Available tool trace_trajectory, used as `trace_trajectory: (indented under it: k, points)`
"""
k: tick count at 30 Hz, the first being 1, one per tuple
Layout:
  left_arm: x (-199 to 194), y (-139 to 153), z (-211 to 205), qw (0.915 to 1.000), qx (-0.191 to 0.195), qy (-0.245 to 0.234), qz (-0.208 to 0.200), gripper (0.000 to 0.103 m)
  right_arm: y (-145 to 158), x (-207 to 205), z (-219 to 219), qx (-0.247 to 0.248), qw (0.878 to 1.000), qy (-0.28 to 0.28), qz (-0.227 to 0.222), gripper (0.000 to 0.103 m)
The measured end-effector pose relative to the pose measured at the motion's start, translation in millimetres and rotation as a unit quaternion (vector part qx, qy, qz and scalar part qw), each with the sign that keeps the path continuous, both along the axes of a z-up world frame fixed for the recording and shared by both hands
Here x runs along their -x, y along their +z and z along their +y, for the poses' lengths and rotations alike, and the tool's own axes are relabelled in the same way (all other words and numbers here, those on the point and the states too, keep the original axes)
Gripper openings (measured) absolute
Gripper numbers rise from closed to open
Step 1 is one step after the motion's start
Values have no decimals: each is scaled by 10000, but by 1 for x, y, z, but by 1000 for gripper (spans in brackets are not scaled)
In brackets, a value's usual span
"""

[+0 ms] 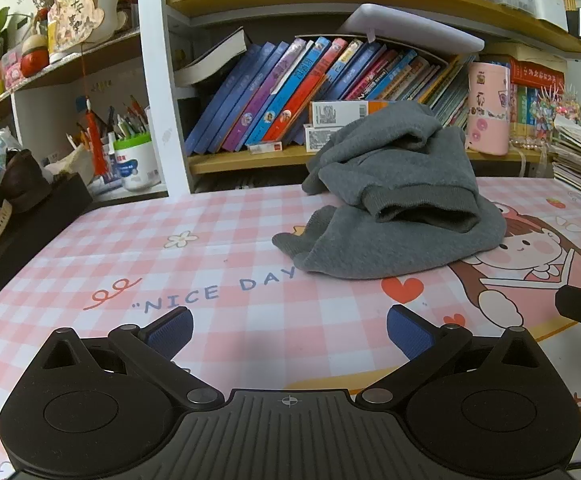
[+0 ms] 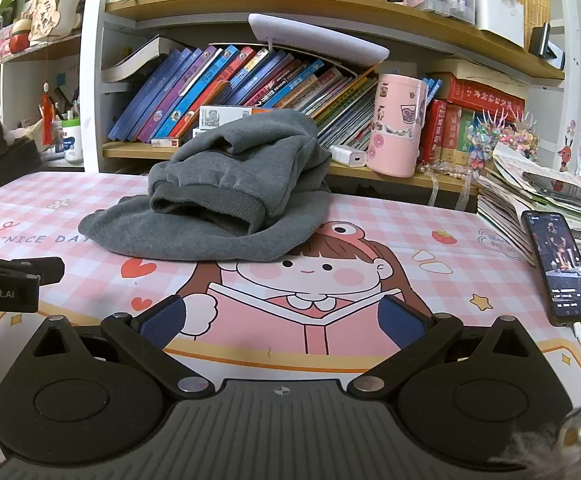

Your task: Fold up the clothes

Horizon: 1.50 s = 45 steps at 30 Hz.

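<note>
Nearest, the left gripper (image 1: 289,334) hangs over the pink checked desk mat (image 1: 218,248) with its blue pads (image 1: 172,330) spread as wide as they go and nothing between them; the right gripper (image 2: 282,320) is the same, pads (image 2: 162,322) fully apart and empty, over the cartoon girl printed on the mat. Both tilt a little down toward the surface. Further out, the task's thing: a grey sweatshirt (image 1: 394,200) lies in a crumpled heap on the mat, well apart from both grippers, with a ribbed cuff or hem opening (image 2: 206,204) turned toward the cameras and the rest bunched on top. Judgement: folding has not started; this is the approach step. The next move calls for reaching forward to the heap, finding two edges or corners, and pulling the garment out flat before any fold; which part is sleeve and which is hem I cannot tell. View differences: the right wrist view shows a phone (image 2: 558,268) with a lit screen lying on the mat at the right beside a stack of papers (image 2: 538,200), absent from the left view; it also catches part of the left gripper's body at its left edge. The left wrist view shows the "NICE DAY" lettering (image 1: 214,292) in full and a pen pot (image 1: 134,160) at far left. Behind all, a bookshelf (image 1: 290,76).
</note>
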<state>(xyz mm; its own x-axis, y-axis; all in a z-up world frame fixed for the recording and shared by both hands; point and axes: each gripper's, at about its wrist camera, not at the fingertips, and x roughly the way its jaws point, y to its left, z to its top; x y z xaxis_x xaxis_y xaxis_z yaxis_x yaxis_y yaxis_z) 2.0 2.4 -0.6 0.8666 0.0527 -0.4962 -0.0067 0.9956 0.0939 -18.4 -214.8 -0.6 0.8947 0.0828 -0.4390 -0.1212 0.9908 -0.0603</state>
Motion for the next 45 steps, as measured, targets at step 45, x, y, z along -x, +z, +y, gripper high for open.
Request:
trace_trajectory:
  k: [45]
  points:
    - [-4, -2, 5, 9995, 227, -90, 191, 103, -2, -2, 1, 1, 10000, 86, 47, 103]
